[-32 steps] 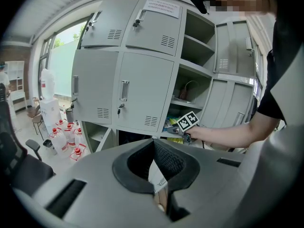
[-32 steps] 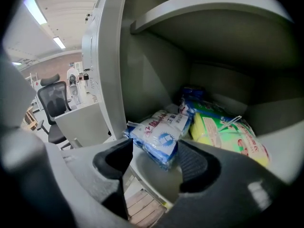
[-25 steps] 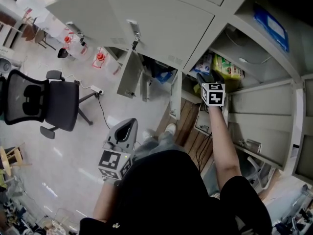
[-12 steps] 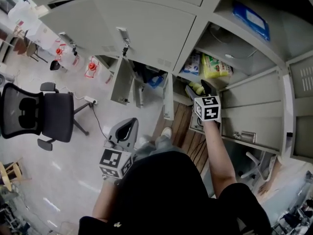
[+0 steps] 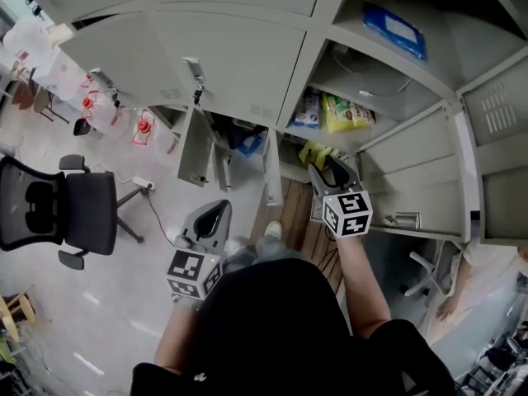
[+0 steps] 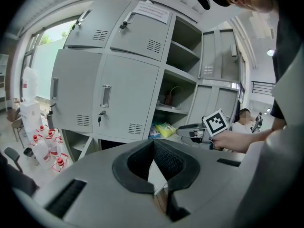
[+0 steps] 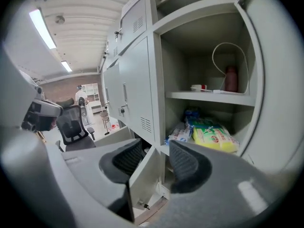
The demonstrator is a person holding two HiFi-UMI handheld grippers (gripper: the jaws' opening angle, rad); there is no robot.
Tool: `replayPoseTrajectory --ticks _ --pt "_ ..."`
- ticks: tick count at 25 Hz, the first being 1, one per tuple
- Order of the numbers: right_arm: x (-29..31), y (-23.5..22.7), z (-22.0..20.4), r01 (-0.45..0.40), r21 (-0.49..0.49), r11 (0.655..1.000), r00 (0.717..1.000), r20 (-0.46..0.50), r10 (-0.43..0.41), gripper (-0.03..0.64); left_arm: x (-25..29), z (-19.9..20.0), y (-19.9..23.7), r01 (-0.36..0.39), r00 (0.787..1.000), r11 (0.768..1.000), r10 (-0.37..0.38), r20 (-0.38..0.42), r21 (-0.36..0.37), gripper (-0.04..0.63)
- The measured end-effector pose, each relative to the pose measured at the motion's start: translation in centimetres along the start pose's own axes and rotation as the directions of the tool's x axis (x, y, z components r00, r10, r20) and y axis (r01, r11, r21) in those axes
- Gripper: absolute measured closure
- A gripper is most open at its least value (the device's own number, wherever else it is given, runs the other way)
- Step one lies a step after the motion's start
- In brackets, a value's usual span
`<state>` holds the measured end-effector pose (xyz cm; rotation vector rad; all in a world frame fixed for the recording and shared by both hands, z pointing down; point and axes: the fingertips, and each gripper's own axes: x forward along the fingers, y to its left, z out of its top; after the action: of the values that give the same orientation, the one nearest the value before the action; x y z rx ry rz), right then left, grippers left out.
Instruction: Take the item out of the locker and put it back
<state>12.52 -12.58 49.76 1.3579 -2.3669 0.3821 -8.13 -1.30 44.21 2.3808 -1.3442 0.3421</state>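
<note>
The right gripper (image 5: pixel 332 170) hangs in front of the open locker (image 7: pixel 173 75), just outside it. Its own view shows the jaws apart with nothing between them, only the edge of a lower door (image 7: pixel 142 179) seen through the gap. They have just been closing, on air.

The yellow-green package (image 7: pixel 213 137) lies on the lower shelf of the open compartment, touching a blue-white package (image 7: pixel 179 134) on its left, clear of both grippers. That view also shows what the head view barely gives: an upper shelf (image 7: pixel 209 98) with a dark red bottle (image 7: pixel 230 79) standing at the back and a white cable loop (image 7: pixel 228 56) around it.

Only the head view shows a blue packet (image 5: pixel 394 31) in the compartment above, and a yellow thing (image 5: pixel 316 153) just left of the right gripper's tips, below the package shelf. I cannot tell what it is.

The left gripper (image 6: pixel 153 144) is held low beside the person's body, well apart from the locker. Its pads meet at the tips and pinch nothing. Its view catches the right gripper from the side, and red-capped bottles (image 6: pixel 47 146) on the floor. An office chair (image 5: pixel 74 209) stands at the left
</note>
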Motion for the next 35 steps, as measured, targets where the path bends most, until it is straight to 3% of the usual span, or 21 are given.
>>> replayPoseTrajectory --ticks 15,35 --pt "-8.3 6.3 4.8 -0.073 -0.091 0.993 0.987 0.136 0.085 0.562 1.2 1.1 -1.9 0.083 0.996 0.996 -0.084 0.019 0.035 0.583" --pt "-10.9 8.2 7.5 -0.057 -0.122 0.991 0.972 0.221 0.083 0.575 1.9 2.6 -1.7 0.115 0.992 0.992 -0.117 0.045 0.049 0.583"
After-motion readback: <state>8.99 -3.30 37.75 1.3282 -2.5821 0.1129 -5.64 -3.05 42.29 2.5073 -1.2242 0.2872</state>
